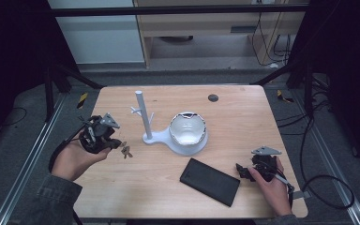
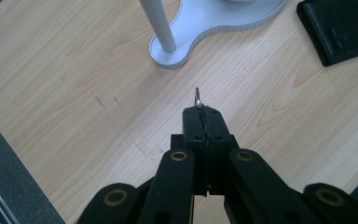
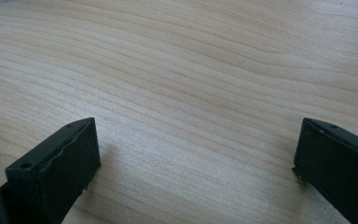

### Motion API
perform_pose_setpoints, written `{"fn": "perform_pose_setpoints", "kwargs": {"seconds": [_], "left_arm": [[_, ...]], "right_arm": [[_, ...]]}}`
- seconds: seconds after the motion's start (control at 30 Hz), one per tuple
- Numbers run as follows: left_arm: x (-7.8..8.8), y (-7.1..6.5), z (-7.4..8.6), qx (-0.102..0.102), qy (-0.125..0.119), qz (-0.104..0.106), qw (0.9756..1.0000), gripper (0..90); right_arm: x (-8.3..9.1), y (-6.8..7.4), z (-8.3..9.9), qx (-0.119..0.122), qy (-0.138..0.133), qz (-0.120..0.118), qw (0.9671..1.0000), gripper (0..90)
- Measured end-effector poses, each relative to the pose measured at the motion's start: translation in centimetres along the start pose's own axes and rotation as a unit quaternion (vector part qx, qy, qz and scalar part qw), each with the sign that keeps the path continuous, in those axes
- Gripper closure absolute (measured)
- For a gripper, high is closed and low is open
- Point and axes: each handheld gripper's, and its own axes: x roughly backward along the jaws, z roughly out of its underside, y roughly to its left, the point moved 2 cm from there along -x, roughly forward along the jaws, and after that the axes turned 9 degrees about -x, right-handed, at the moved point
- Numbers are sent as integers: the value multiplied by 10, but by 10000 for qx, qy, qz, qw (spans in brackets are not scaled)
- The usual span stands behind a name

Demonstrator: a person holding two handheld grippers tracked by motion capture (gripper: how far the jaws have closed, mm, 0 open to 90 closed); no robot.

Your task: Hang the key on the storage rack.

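The left gripper (image 1: 115, 143) is raised off the bench (image 1: 159, 187), its jaws clamped on a key ring (image 2: 197, 99) so the keys (image 1: 126, 151) hang free, near the white stand (image 1: 146, 123) with pegs. A bowl (image 1: 187, 127) sits on the stand's base. A black case (image 1: 210, 181) lies flat. The right gripper (image 1: 243, 171) rests low, jaws wide apart, probably idle.

No readable text, label, brand, number or sign appears in any view; the black flat case (image 1: 210, 181) on the worktop (image 1: 243, 122) carries no legible marking; the white stand (image 1: 155, 137) is plain; distant yellow-and-black striped floor markers (image 1: 82, 100) bear no words.
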Motion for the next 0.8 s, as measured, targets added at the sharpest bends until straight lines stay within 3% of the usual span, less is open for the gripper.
{"fn": "perform_pose_setpoints", "kwargs": {"seconds": [0.3,0.8], "left_arm": [[21,12,-18,18,-79,-12,10000,899],[31,22,-26,37,-48,-35,10000,899]], "right_arm": [[0,0,0,0,0,0,10000,3],[0,0,0,6,-1,4,10000,3]]}}
